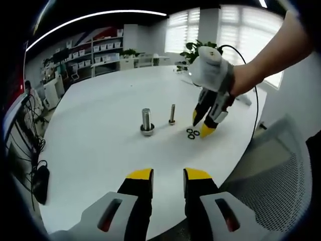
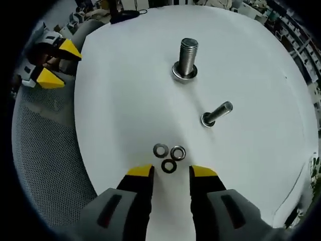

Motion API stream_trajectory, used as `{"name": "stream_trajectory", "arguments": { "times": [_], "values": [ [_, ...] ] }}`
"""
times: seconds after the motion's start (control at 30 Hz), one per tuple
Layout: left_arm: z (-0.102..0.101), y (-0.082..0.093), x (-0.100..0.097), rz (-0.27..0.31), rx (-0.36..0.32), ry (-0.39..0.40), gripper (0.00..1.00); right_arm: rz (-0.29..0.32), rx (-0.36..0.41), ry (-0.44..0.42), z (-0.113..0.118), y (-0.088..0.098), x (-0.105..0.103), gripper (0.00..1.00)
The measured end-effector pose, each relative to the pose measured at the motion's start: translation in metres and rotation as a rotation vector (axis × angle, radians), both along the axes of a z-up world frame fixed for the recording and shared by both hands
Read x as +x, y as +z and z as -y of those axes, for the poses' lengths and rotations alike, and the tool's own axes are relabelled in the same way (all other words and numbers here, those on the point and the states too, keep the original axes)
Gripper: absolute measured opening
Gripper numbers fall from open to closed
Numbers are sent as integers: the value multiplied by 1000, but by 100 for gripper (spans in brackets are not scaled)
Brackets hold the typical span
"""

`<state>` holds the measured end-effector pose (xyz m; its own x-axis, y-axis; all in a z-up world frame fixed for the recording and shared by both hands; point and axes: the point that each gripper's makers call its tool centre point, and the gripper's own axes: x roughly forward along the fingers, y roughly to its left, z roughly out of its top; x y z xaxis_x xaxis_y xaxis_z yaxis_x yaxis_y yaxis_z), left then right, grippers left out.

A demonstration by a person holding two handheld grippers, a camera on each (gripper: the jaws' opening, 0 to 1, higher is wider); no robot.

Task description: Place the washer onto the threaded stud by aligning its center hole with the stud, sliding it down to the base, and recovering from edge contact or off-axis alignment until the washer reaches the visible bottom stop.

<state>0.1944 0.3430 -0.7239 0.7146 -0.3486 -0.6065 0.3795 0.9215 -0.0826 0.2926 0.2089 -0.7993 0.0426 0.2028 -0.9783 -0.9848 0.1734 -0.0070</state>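
Two threaded studs stand on the round white table: a thick one with a washer at its base, and a thin one. Three loose washers lie together on the table. My right gripper hovers just above them, jaws open with nothing between. My left gripper is open and holds nothing, back near the table's edge, well short of the studs.
A grey mesh chair stands beside the table edge. A person's hand holds the right gripper. Cables and a dark device hang at the left. Shelves and a plant stand beyond the table.
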Motion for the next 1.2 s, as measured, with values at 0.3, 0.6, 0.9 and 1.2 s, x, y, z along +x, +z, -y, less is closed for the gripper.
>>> {"name": "stream_trajectory", "arguments": {
  "times": [0.3,0.6,0.9,1.2],
  "values": [
    [0,-1,0,-3,8,-1,22,0,-4,27,-2,-1,4,21],
    [-2,-3,0,-8,13,5,22,4,-17,56,-2,-2,7,16],
    [-1,-3,0,-14,10,2,21,7,-13,200,0,-1,3,17],
    [-2,-3,1,-14,5,4,21,-8,-3,319,1,-1,3,18]
  ]
}}
